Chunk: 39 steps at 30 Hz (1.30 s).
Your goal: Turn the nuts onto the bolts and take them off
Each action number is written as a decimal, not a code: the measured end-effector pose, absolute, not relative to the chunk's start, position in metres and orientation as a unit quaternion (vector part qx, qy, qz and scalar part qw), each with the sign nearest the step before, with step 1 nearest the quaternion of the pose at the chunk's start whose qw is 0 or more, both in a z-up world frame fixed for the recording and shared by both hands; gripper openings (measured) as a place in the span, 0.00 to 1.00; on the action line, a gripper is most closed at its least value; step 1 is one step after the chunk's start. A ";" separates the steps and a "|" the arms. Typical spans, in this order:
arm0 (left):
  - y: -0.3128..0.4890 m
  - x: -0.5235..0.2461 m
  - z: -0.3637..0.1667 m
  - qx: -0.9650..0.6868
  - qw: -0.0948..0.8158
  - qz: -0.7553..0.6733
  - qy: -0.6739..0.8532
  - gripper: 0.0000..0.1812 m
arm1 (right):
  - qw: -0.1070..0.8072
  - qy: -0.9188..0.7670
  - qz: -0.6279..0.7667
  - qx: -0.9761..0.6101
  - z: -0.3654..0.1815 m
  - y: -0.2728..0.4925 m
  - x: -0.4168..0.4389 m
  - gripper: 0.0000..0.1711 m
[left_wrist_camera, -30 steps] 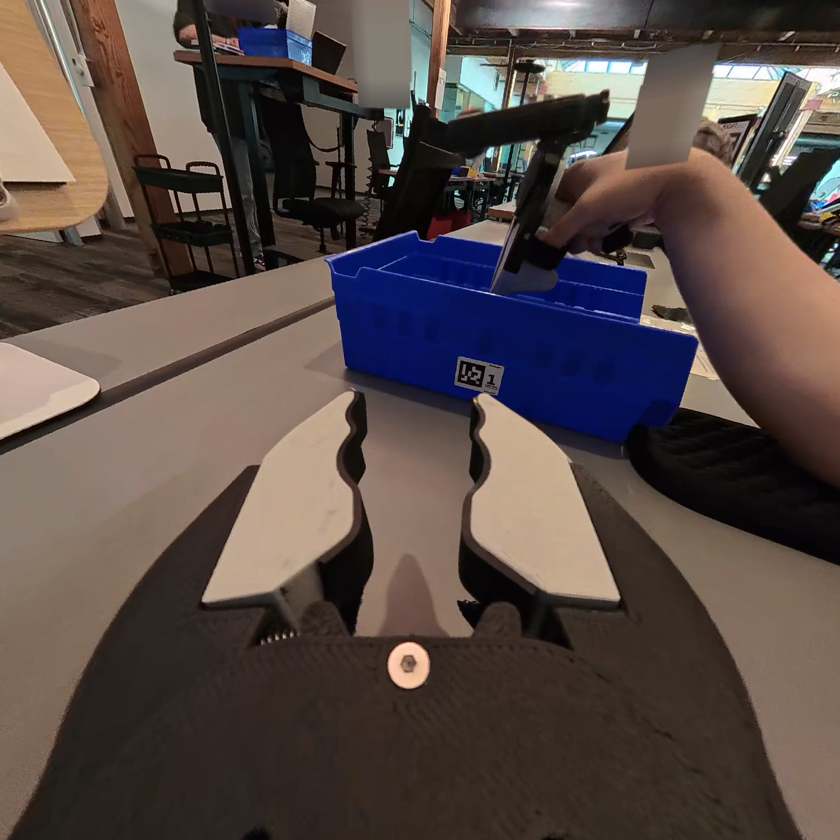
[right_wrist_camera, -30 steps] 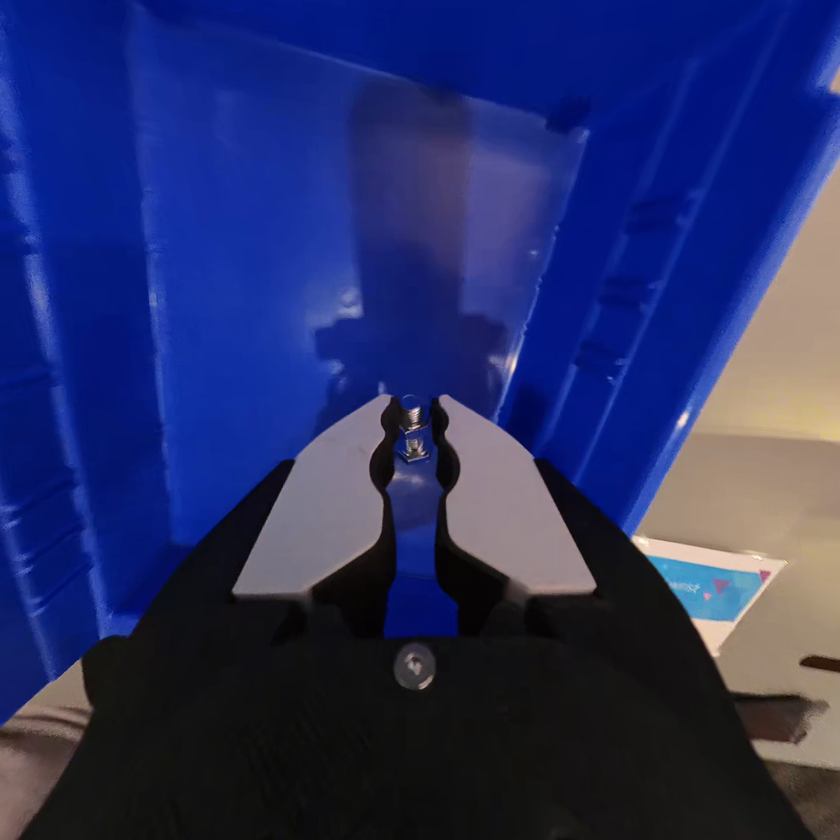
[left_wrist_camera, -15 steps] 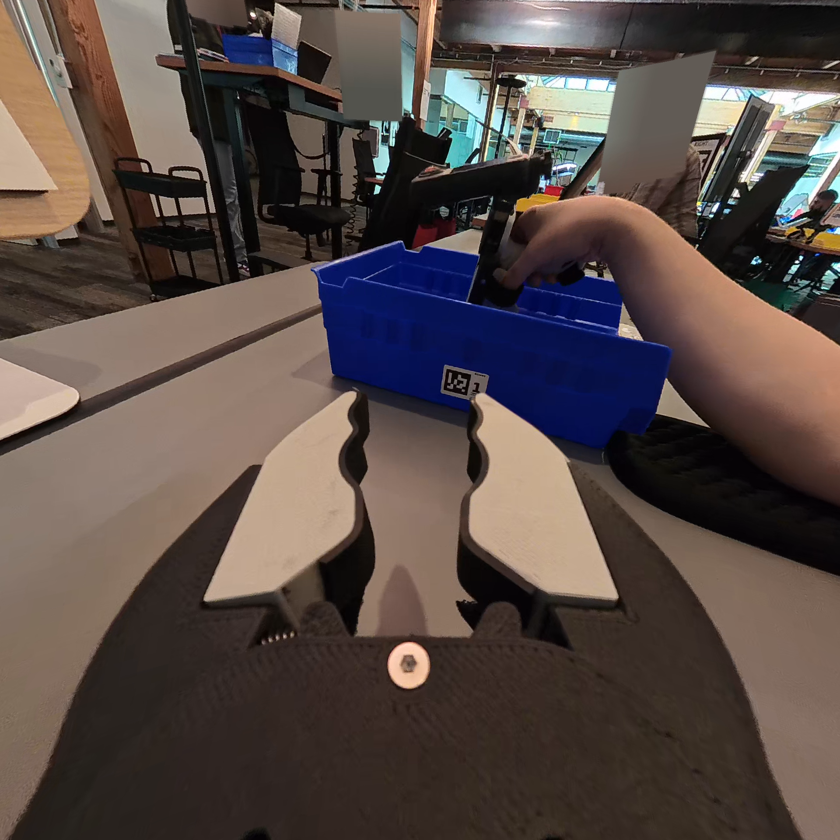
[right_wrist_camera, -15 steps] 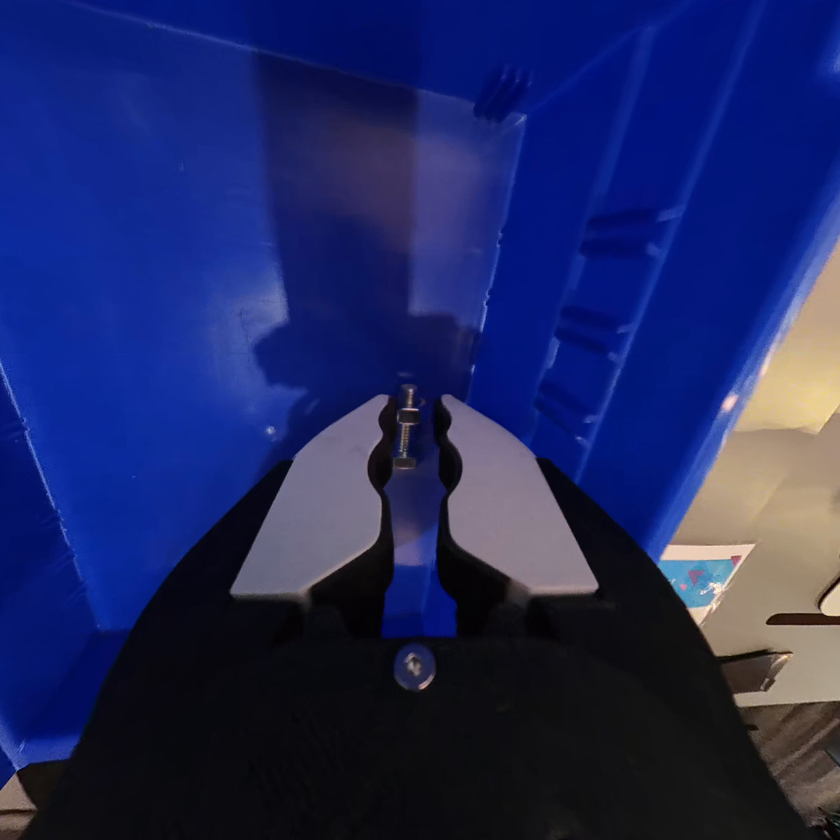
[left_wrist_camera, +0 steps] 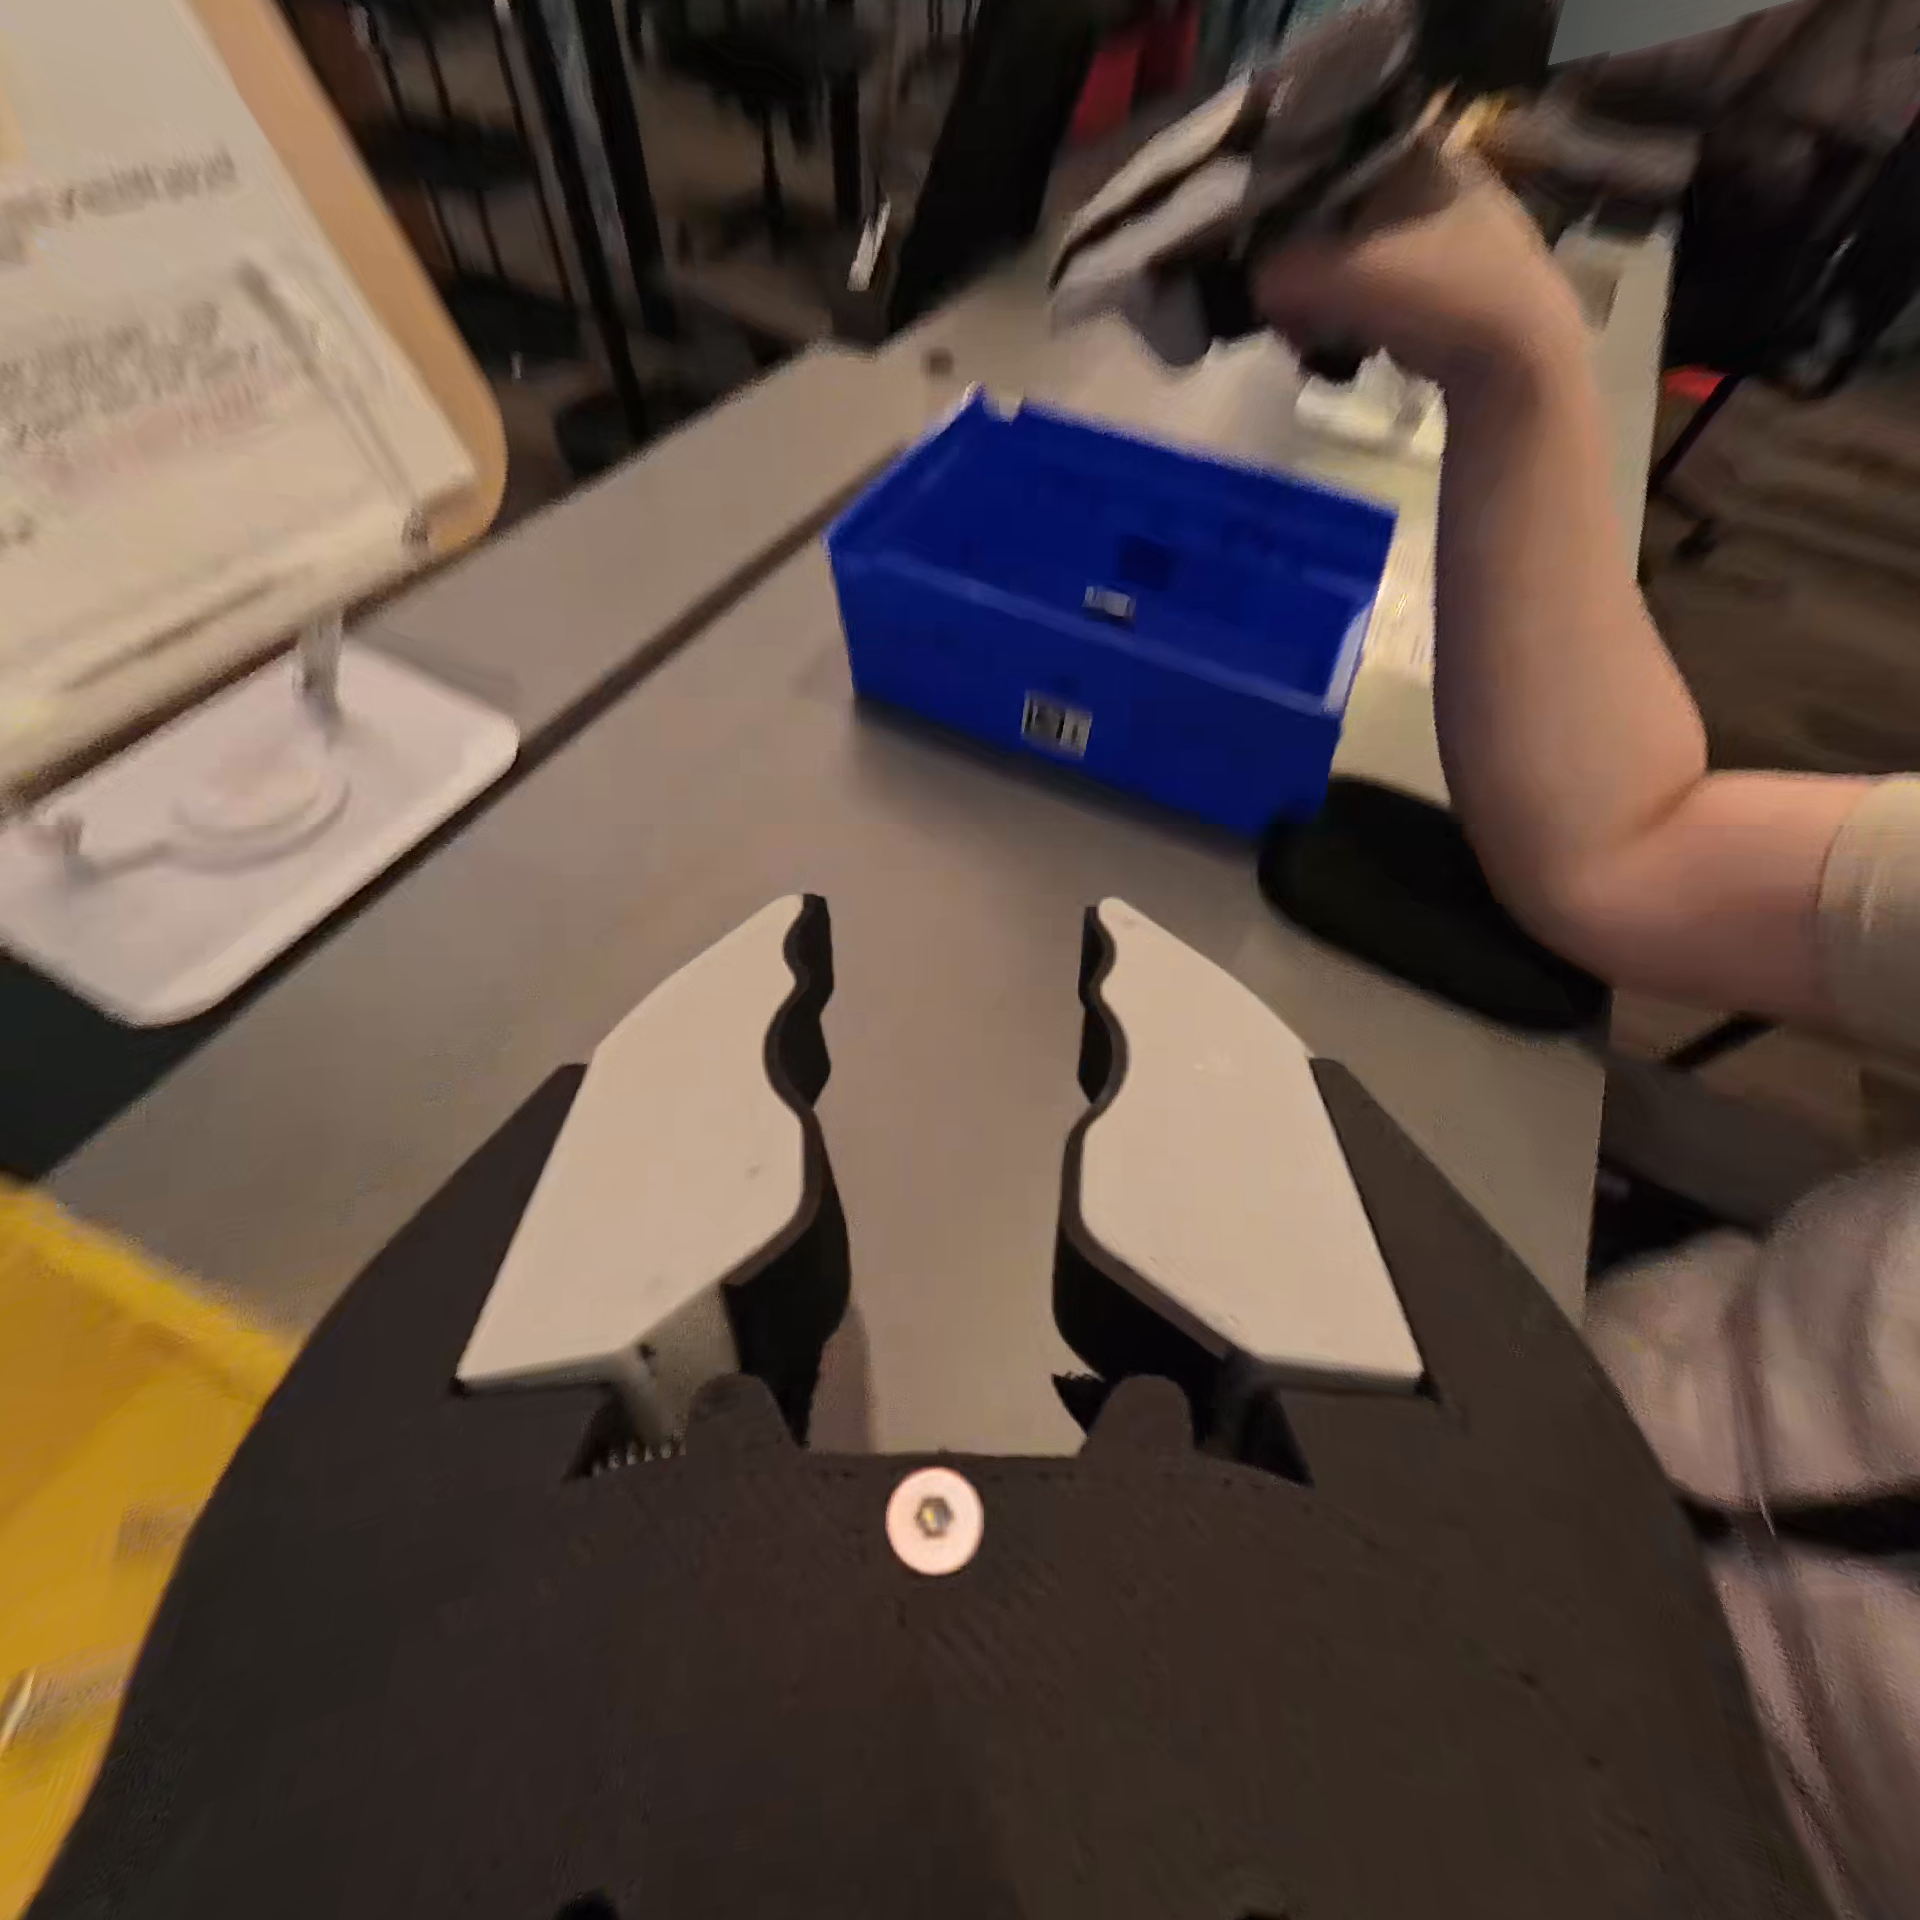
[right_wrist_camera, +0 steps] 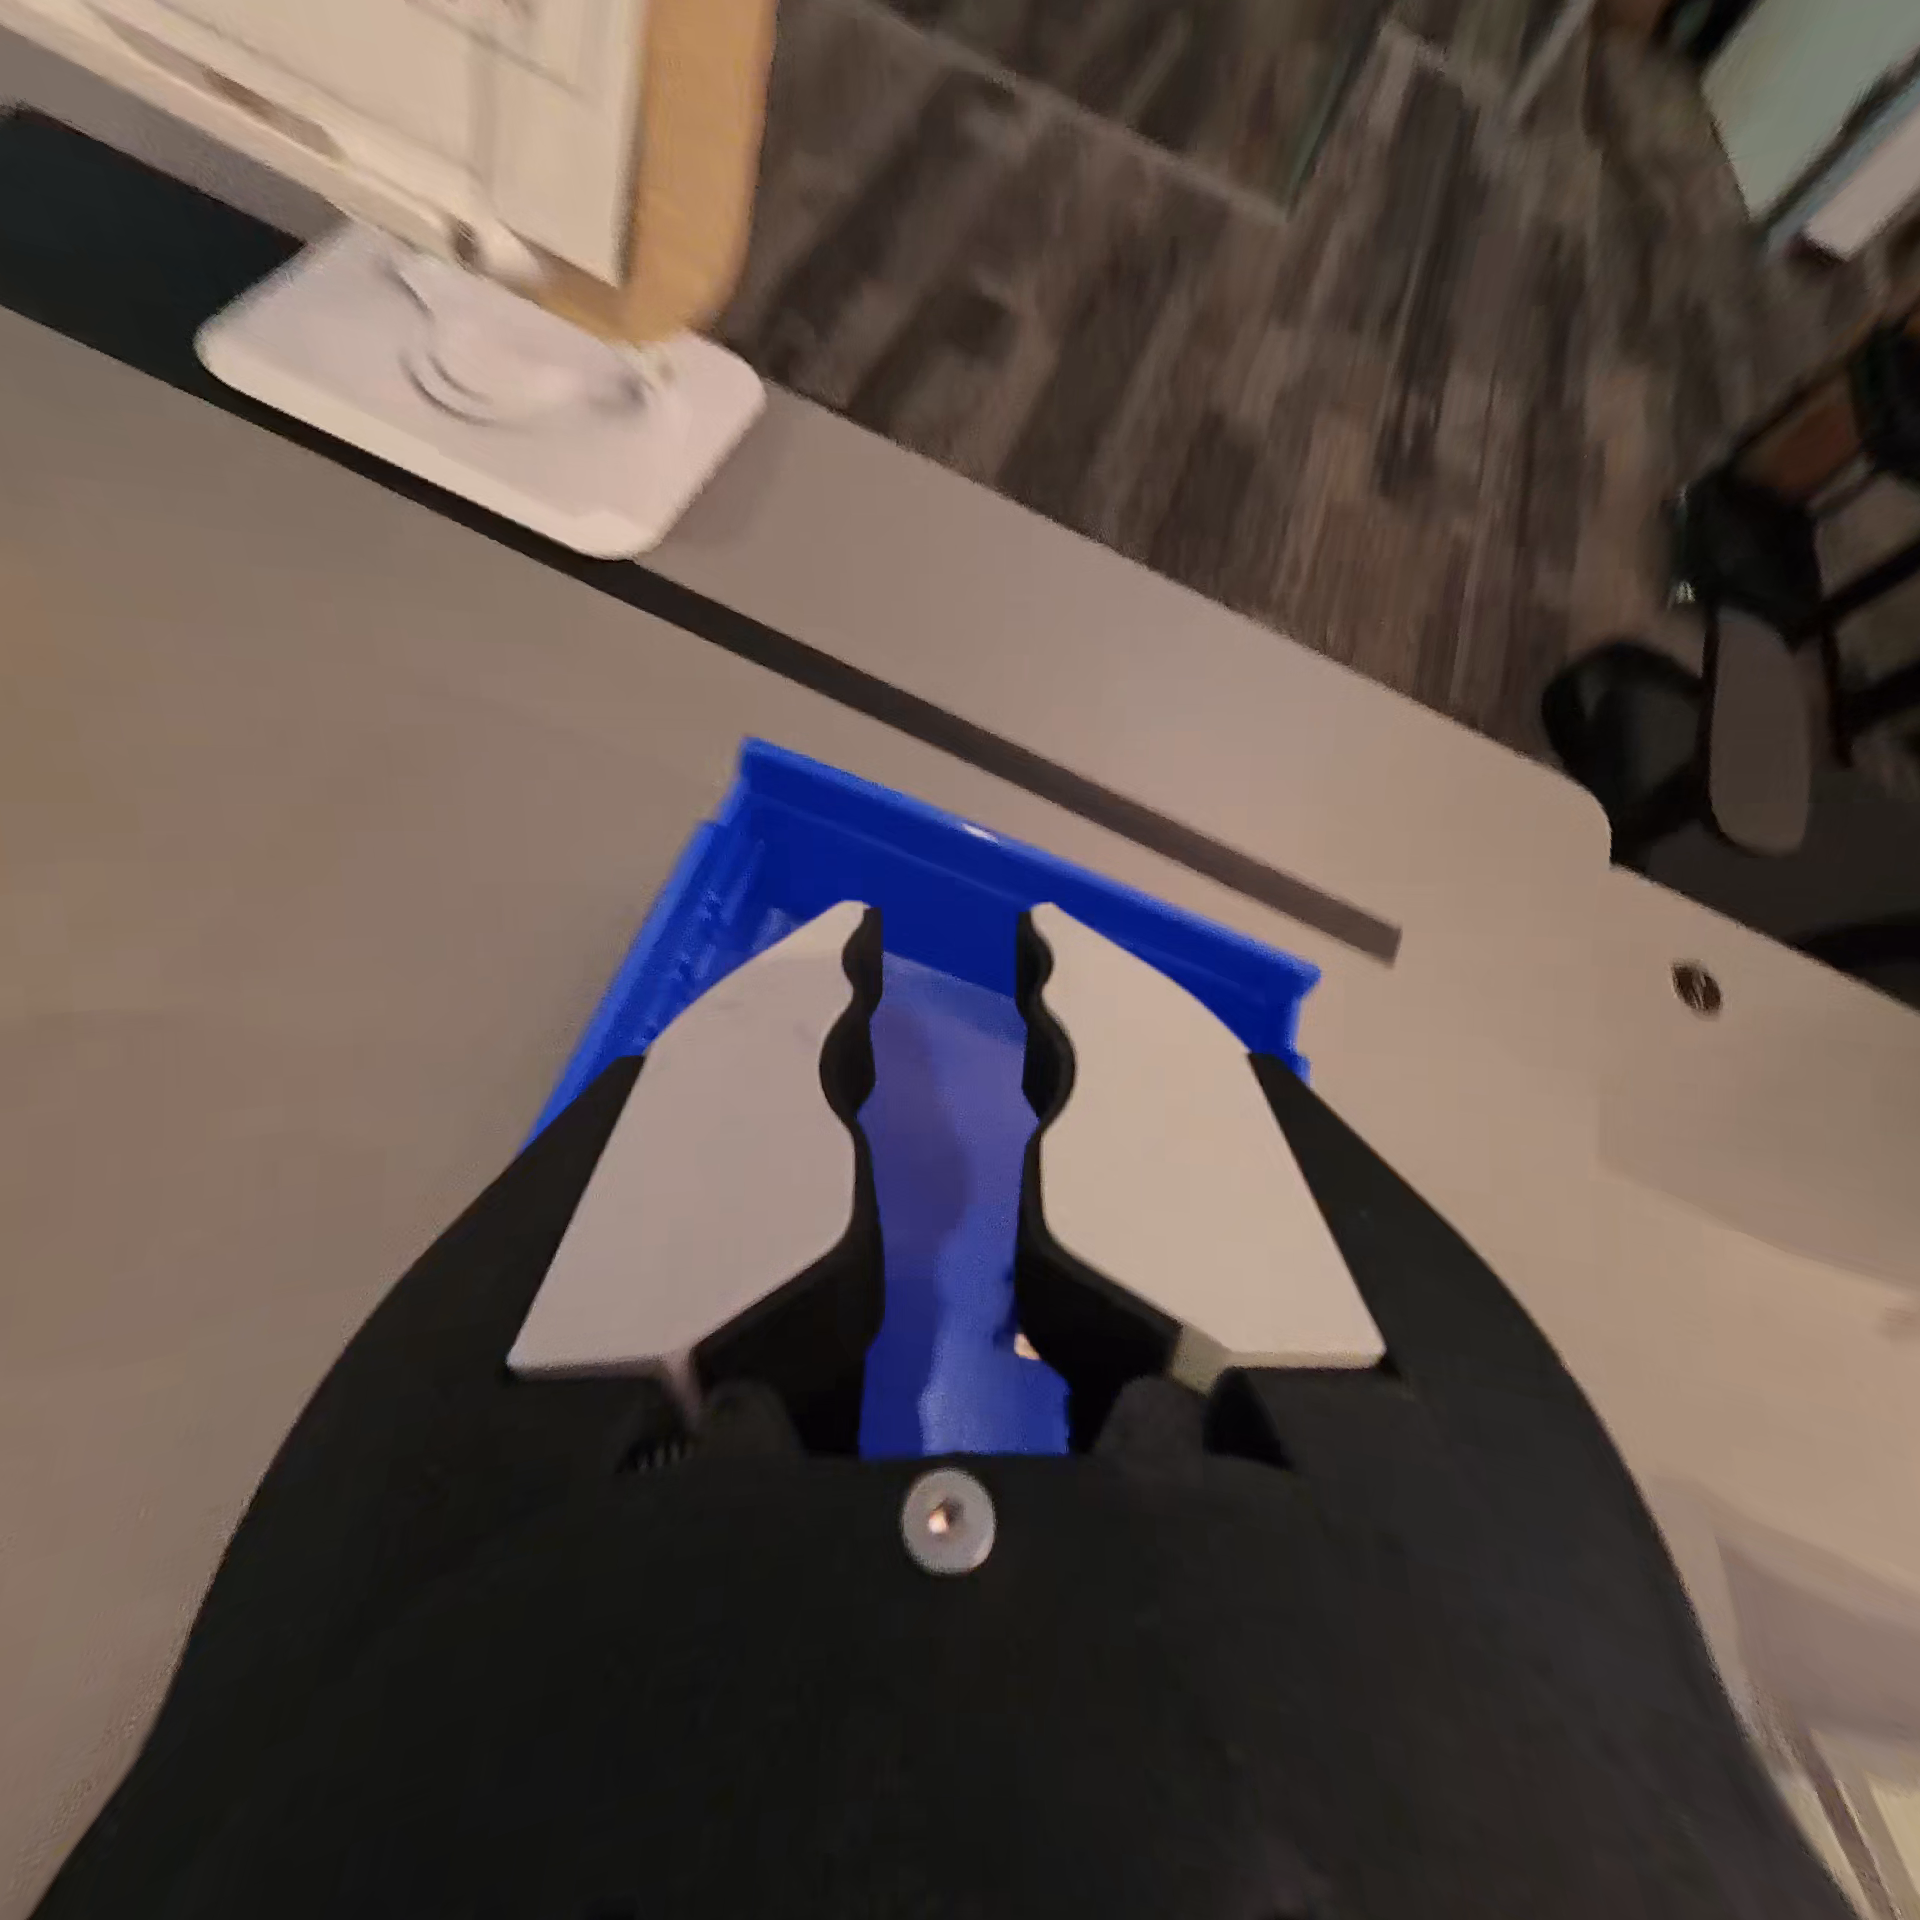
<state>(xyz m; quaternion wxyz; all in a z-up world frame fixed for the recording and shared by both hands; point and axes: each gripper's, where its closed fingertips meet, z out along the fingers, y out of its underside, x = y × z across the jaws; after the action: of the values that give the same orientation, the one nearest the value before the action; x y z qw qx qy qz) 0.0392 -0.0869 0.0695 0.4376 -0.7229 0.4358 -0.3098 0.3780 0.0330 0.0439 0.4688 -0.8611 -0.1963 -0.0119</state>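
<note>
The blue bin [left_wrist_camera: 1101, 665] stands on the grey table ahead of my left gripper [left_wrist_camera: 951, 914], which is open, empty and held above the table. A small metal piece [left_wrist_camera: 1110, 601], the bolt with its nut as far as the blur shows, lies on the bin floor. My right gripper [right_wrist_camera: 948, 925] is open and empty, high above the blue bin [right_wrist_camera: 1039, 883] and looking down into it. In the left wrist view the right gripper [left_wrist_camera: 1091, 260] is a blurred shape in a hand above the bin.
A white stand base [left_wrist_camera: 260, 790] with a tan board is on the table's left; it also shows in the right wrist view [right_wrist_camera: 488, 416]. A yellow bin [left_wrist_camera: 94, 1455] sits at the near left. A black pad [left_wrist_camera: 1403, 904] lies right of the blue bin. A dark seam [right_wrist_camera: 1039, 769] crosses the table.
My right gripper has opened, let go of the bolt with nut inside the blue bin, and risen well above it. My left gripper has lifted and pulled back from the bin.
</note>
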 end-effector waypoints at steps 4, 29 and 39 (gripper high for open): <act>-0.097 -0.073 0.030 -0.837 0.360 -0.145 0.385 0.23 | 0.467 -0.234 -0.021 -0.852 0.049 0.027 0.357 0.15; -0.094 -0.189 -0.135 -0.972 -0.038 -0.076 0.219 0.28 | 0.426 -0.254 -0.071 -0.865 0.026 0.035 0.361 0.15; -0.092 -0.189 -0.153 -0.975 -0.095 -0.033 0.200 0.23 | 0.434 -0.251 -0.070 -0.862 0.031 0.033 0.365 0.15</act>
<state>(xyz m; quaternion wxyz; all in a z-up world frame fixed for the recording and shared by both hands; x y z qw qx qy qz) -0.1886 -0.0923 -0.1531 -0.0951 -0.9746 0.1999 -0.0329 0.3652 0.0332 0.0307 0.4341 -0.8622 -0.2513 -0.0703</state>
